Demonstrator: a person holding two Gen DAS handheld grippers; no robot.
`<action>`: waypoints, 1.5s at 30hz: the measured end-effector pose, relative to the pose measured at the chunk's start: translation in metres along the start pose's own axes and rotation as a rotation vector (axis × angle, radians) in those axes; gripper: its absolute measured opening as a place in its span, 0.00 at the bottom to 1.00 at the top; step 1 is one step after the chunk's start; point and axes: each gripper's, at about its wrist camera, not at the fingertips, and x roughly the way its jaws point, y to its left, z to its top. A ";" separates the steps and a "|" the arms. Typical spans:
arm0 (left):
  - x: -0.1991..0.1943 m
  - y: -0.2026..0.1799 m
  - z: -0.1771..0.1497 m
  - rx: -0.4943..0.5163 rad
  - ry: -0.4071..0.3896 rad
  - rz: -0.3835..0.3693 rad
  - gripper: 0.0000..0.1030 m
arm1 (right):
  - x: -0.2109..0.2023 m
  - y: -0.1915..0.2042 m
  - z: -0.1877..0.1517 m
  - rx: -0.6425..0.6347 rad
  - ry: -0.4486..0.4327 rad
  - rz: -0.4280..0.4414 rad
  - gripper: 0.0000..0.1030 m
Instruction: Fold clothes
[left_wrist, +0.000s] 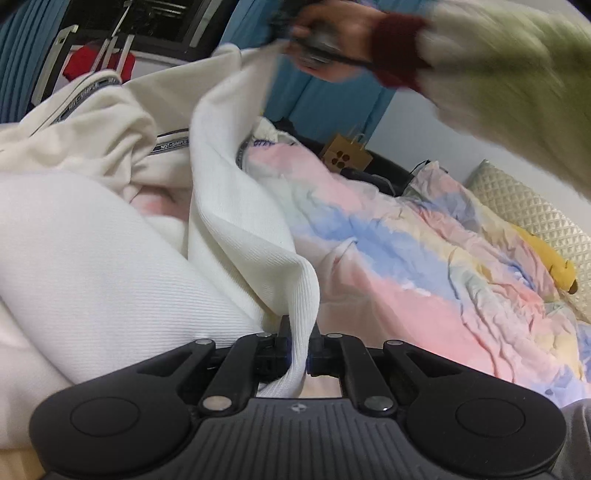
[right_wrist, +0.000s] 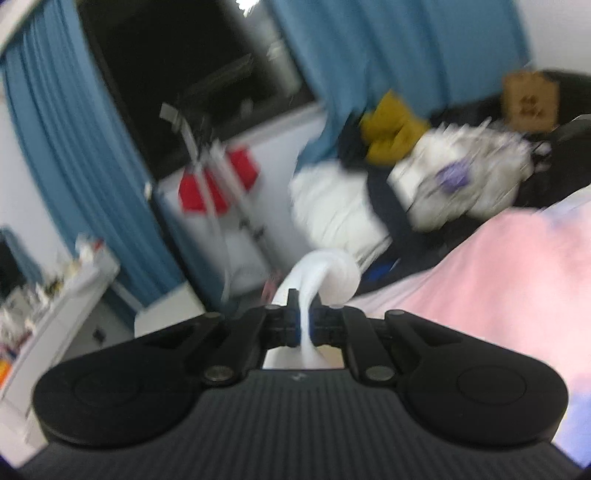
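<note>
A cream-white ribbed garment (left_wrist: 110, 258) with dark printed trim lies bunched on the left of the bed. My left gripper (left_wrist: 299, 332) is shut on its ribbed edge low over the bed. The cloth stretches up from there to my right gripper (left_wrist: 314, 48), held high by the person's hand, blurred with motion. In the right wrist view my right gripper (right_wrist: 303, 314) is shut on a fold of the white garment (right_wrist: 325, 273), which curls over the fingertips.
A pastel pink, blue and yellow bedsheet (left_wrist: 424, 266) covers the bed. A yellow plush toy (left_wrist: 550, 258) and a quilted pillow (left_wrist: 535, 206) lie at the right. A brown paper bag (left_wrist: 345, 153), piled clothes (right_wrist: 454, 188), blue curtains (right_wrist: 74, 147) and a drying rack (right_wrist: 207, 177) stand beyond.
</note>
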 end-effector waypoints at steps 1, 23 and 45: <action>-0.003 -0.001 0.001 0.005 -0.006 -0.004 0.07 | -0.021 -0.016 0.003 0.012 -0.042 -0.018 0.06; -0.005 -0.006 -0.001 -0.095 0.074 0.060 0.24 | -0.241 -0.292 -0.186 0.624 -0.125 -0.411 0.06; -0.122 0.129 -0.069 -1.303 -0.315 0.217 0.59 | -0.239 -0.312 -0.179 0.613 -0.212 -0.428 0.06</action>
